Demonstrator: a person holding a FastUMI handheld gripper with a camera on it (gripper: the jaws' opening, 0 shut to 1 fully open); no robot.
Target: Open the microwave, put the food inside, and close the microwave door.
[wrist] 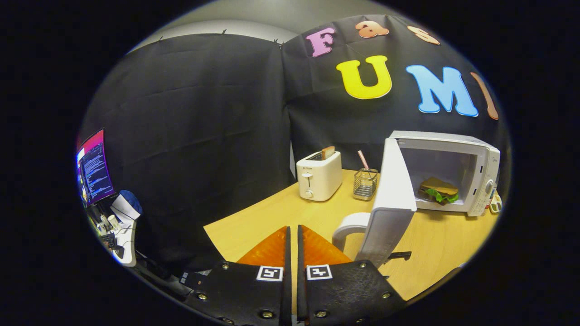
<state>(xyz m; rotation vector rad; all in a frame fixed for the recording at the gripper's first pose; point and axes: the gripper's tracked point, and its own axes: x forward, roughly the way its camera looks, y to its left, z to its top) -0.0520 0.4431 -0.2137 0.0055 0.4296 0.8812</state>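
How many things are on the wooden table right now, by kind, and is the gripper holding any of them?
Appliances: 2, the microwave with its door open, and the toaster
Food items: 2, the sandwich inside the microwave and the toast slice in the toaster
Wire holders: 1, the holder with a striped straw
Total: 5
The gripper is shut, holding nothing.

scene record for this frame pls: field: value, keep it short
microwave: on the wooden table, beyond the fingers
microwave door: swung open, handle facing the fingers
sandwich: inside the microwave cavity
hand-held gripper: fingers nearly together, nothing between them, just short of the door handle
toaster: beside the microwave, a slice sticking up from its slot
wire holder: between toaster and door, a striped straw in it
step left: door not yet closed
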